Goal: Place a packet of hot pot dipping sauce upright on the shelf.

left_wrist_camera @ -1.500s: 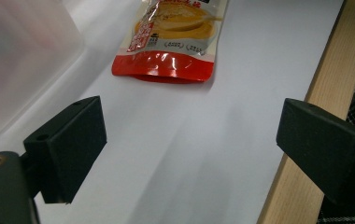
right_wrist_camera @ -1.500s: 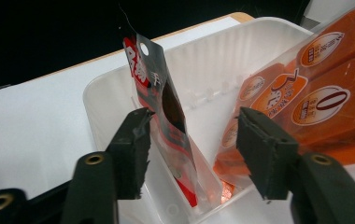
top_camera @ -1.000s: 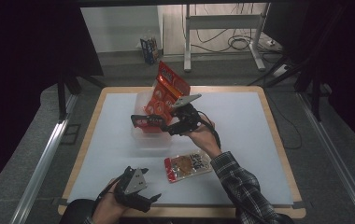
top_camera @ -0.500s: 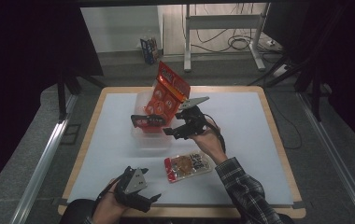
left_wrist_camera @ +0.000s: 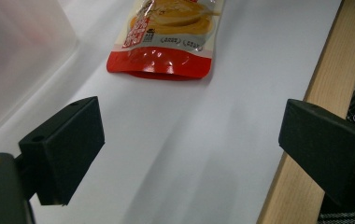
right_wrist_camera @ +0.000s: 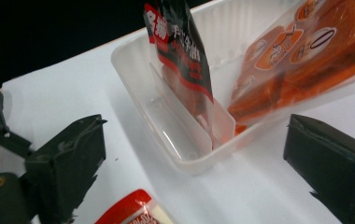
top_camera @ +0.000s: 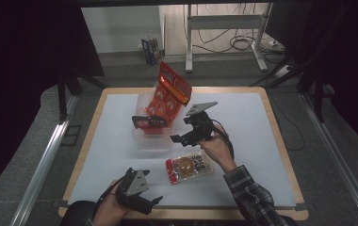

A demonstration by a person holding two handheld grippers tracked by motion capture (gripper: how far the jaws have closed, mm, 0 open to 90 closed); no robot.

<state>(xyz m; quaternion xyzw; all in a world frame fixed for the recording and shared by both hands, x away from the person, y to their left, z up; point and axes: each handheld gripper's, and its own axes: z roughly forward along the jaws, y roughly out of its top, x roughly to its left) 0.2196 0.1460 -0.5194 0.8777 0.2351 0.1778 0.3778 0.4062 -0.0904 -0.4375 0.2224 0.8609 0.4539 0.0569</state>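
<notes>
Overhead, a wood-edged counter (top_camera: 99,117) w/ a white top sits on grey carpet in a dim room; a metal stand (top_camera: 224,33) & loose cables (top_camera: 243,44) lie beyond it. At centre, a clear plastic bin (top_camera: 152,140) holds a dark sachet (top_camera: 150,121) upright against its divider & a large orange pack (top_camera: 171,92) leaning out the far end. Right gripper (top_camera: 183,137) hovers just beside the bin, jaws just opened wide, nothing between them. Left gripper (top_camera: 150,203) rests near the front edge, jaws apart, empty. A red-ended food pouch (top_camera: 189,167) lies flat between the two.
</notes>
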